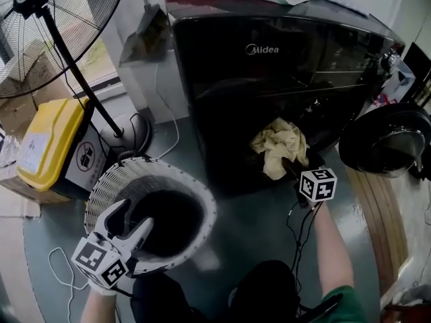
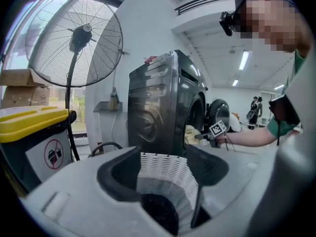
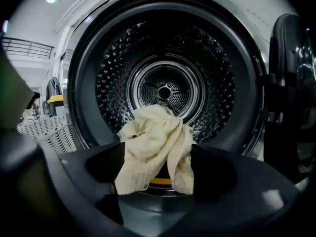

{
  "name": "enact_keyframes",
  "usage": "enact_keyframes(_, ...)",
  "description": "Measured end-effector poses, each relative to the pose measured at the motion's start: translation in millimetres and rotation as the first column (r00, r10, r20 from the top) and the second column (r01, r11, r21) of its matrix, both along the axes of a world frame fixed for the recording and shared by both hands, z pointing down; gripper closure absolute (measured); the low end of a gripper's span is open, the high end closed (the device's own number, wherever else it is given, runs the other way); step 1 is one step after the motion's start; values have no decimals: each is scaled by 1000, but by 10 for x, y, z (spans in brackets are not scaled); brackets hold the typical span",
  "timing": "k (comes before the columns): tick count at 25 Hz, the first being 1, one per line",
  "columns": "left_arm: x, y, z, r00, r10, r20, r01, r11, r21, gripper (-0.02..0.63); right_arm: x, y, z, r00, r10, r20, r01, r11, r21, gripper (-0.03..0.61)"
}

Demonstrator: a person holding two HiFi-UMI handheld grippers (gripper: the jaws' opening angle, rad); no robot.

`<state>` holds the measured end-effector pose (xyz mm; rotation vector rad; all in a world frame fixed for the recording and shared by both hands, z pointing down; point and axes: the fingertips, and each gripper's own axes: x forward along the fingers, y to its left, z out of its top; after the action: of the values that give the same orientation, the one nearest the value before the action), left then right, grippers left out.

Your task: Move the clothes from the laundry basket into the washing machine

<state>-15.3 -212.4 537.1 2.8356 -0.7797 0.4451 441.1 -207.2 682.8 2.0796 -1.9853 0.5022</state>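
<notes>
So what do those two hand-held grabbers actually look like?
The left gripper is a pale grey two-pronged claw with dark inner pads; the right gripper is black. Each carries a white cube printed with black square markers. A thin black cable trails back from the right one. The person wears a green short sleeve.
</notes>
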Motion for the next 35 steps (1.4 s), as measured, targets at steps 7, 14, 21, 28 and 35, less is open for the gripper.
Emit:
enact_keyframes(7, -10, -10, 22, 1000, -11, 17, 11, 1000, -2, 325, -59, -167, 381, 987, -22, -160, 0, 991, -137, 279)
enact_keyframes(14, -128, 30, 15, 999, -28, 29, 28, 1000, -6, 327, 76, -403, 174, 981, -23, -193, -2, 991, -131, 543)
enact_keyframes(21, -227, 0, -2, 996, -68, 58, 67, 998, 22, 328, 111, -1014, -23, 978, -24, -207, 5, 996, -92, 531)
enact_keyframes(28, -282, -32, -48, 996, -80, 40, 79, 997, 22, 328, 195, -714, -497, 1000, 8, -28, -5, 995, 102, 377)
enact_keyframes(35, -335, -15, -15, 996, -85, 10, 85, 996, -4, 331, -161, -298, 16, 986, -113, -125, 109, 993, -38, 242)
